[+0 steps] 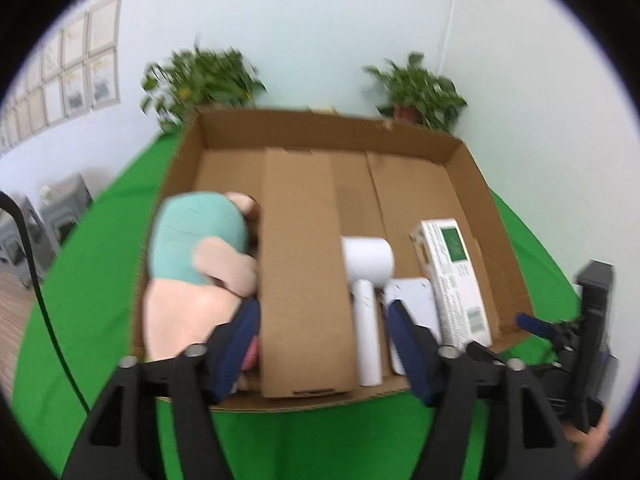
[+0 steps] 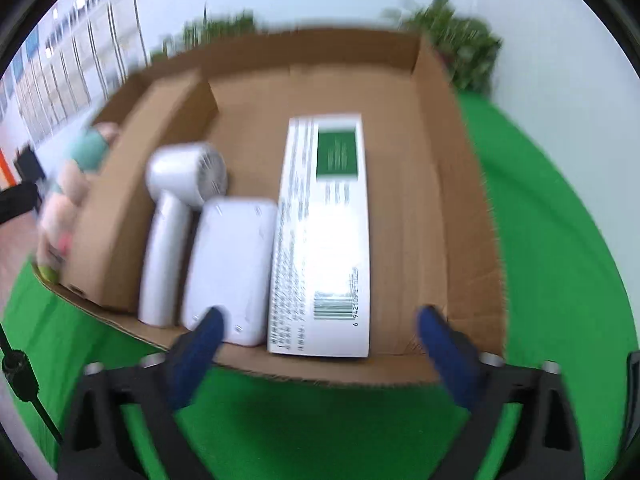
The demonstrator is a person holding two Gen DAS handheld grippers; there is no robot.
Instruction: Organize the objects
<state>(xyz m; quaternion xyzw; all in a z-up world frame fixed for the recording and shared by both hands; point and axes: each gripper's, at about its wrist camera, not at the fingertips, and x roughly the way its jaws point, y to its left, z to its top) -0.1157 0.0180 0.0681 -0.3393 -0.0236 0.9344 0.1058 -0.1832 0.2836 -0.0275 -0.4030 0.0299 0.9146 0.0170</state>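
A shallow cardboard box stands on the green table. A cardboard divider splits it. Left of the divider lies a plush toy in a teal shirt. Right of it lie a white hair dryer, a flat white device and a white carton with a green label. My left gripper is open and empty over the box's near edge. My right gripper is open and empty over the carton's near end; it also shows in the left wrist view.
The green tablecloth surrounds the box. Two potted plants stand against the back wall behind it. Grey stools stand on the floor at the left. A black cable hangs at the left.
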